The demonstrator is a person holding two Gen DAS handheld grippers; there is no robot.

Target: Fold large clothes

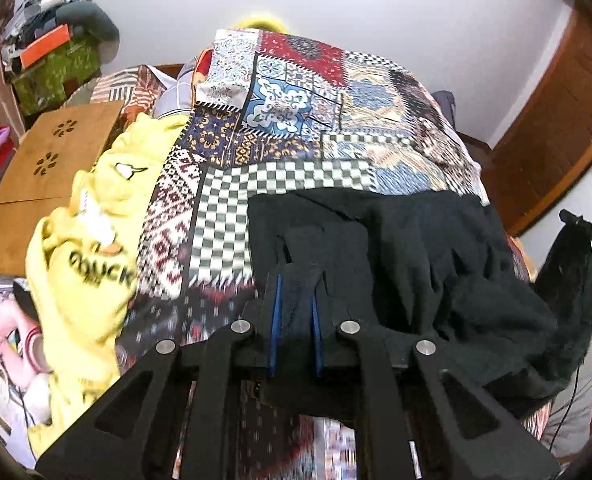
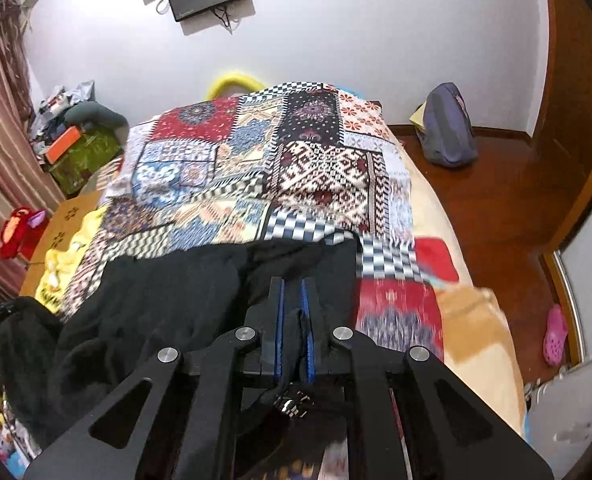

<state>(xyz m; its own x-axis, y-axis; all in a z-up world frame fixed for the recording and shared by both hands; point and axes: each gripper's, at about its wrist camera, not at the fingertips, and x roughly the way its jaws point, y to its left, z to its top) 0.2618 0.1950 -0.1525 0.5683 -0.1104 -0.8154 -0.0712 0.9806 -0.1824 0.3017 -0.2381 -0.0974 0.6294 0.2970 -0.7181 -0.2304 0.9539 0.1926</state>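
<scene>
A large black garment (image 1: pixel 436 264) lies bunched over the near end of a bed with a patchwork cover (image 1: pixel 296 120). My left gripper (image 1: pixel 296 280) is shut on a fold of the black cloth at its left edge. In the right wrist view the same black garment (image 2: pixel 167 292) spreads to the left, and my right gripper (image 2: pixel 293 284) is shut on its right edge, with cloth and a metal clasp hanging behind the blue pads (image 2: pixel 307 344). The patchwork cover (image 2: pixel 296 176) fills the bed beyond.
A yellow printed garment (image 1: pixel 87 248) lies on the bed's left side next to a wooden lap desk (image 1: pixel 43 168). A green box (image 2: pixel 83 156) with clutter stands at the left wall. A purple backpack (image 2: pixel 448 128) and a pink shoe (image 2: pixel 554 336) sit on the wooden floor at right.
</scene>
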